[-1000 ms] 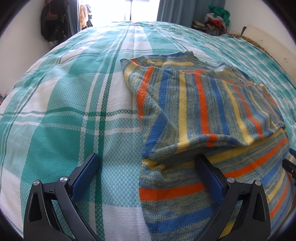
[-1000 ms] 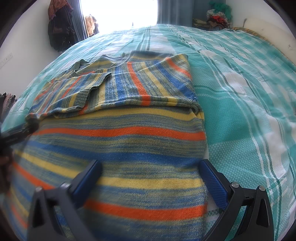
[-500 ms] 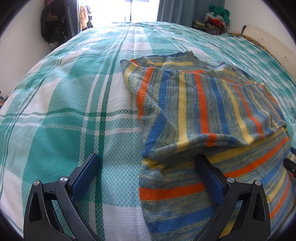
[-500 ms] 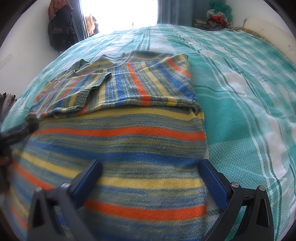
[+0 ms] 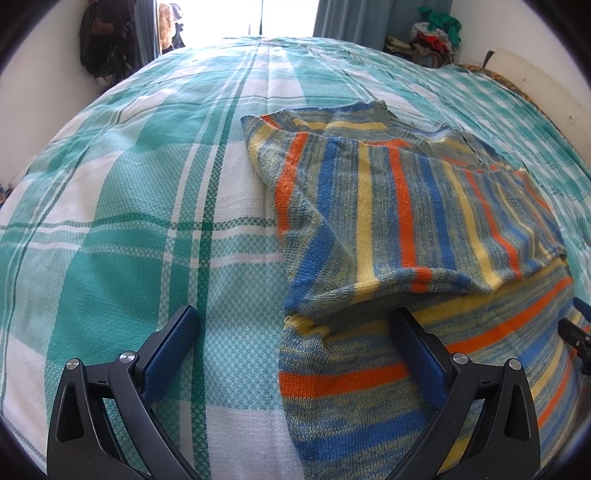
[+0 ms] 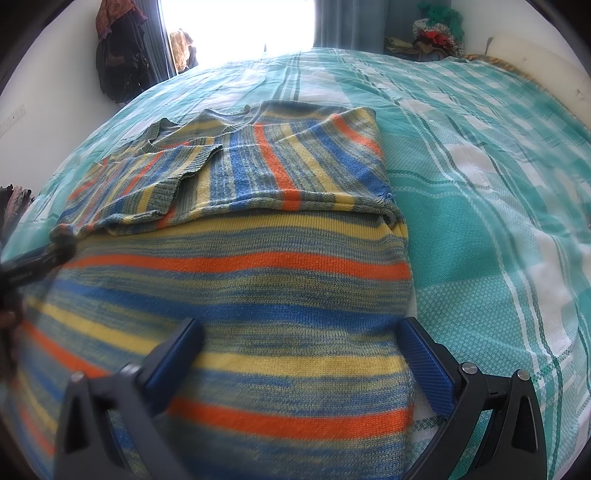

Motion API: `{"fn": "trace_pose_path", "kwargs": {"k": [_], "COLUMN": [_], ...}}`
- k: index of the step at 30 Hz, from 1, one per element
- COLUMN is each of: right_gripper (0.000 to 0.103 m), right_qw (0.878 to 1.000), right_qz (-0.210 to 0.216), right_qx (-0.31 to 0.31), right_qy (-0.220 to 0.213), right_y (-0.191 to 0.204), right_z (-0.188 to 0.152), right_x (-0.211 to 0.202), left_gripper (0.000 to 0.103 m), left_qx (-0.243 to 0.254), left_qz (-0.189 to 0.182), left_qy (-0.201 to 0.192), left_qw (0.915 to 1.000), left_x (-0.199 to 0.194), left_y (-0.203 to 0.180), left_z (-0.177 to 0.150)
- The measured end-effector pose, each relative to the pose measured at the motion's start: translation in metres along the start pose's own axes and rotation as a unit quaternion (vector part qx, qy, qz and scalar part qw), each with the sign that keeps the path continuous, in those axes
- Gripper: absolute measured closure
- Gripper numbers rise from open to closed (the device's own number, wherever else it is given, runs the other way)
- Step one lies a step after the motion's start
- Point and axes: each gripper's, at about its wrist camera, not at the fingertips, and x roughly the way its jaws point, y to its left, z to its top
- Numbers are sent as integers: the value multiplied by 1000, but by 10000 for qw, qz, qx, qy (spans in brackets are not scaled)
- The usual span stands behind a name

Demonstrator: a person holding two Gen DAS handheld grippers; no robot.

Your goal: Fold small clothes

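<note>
A striped knitted sweater [image 5: 388,221] in orange, blue and yellow lies flat on a bed covered by a green-and-white checked bedspread [image 5: 129,221]. Its sleeves are folded in across the far part of the body, so their stripes run away from the camera while the stripes of the near part run crosswise. The left hand-held gripper [image 5: 295,332] sits low at the near edge with its jaws spread wide: the left finger is over bare bedspread, the right finger over the sweater's near part, with the sweater's left edge between them. Nothing is held. At the far right edge, part of another dark gripper [image 5: 576,336] shows. Beyond the bed, curtains [image 5: 351,18] flank a bright window.
</note>
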Motion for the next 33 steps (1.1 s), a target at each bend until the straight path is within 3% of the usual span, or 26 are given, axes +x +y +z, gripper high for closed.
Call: {"fn": "trace_pose_path", "kwargs": {"k": [3, 6, 8, 11, 14, 18, 22, 25, 28, 30, 33], "right_gripper": [0, 0, 0, 0, 0, 0, 0, 0, 0, 0, 0], "right_qw": [10000, 10000, 10000, 10000, 10000, 10000, 10000, 9993, 9976, 9963, 9948], "right_qz": [8, 4, 6, 6, 6, -12, 71, 258, 614, 564, 335], "right_qx": [2, -2, 1, 0, 1, -7, 24, -96, -304, -610, -927], "right_qy": [-11, -7, -7, -8, -8, -20, 55, 243, 31, -229, -272], "right_y": [0, 0, 0, -1, -1, 0, -2, -5, -7, -6, -5], "right_z": [0, 0, 0, 0, 0, 0, 3, 10, 1, -18, -59], "right_x": [0, 0, 0, 0, 0, 0, 2, -1, -42, -82, -134], "left_gripper": [2, 3, 3, 3, 3, 3, 3, 3, 3, 3, 3], "left_qx": [36, -170, -232, -216, -565, -906, -382, -352, -270, -148, 78], "left_qz": [63, -330, -552, -529, -723, -1073, -1057, -1144, -1220, -1100, -864], "left_qy": [190, 24, -87, -72, -23, 135, 177, 224, 206, 269, 368], "left_qw": [9998, 9993, 9982, 9983, 9958, 9900, 9935, 9926, 9920, 9935, 9955], "left_x": [-17, -58, -90, -131, -156, -167, -167, -169, -174, -173, -175], "left_y": [-1, 8, 13, 19, 26, 21, 1, -2, -4, -9, -20], "left_z": [2, -12, -33, -77, -124, -160, -161, -165, -171, -175, -181]}}
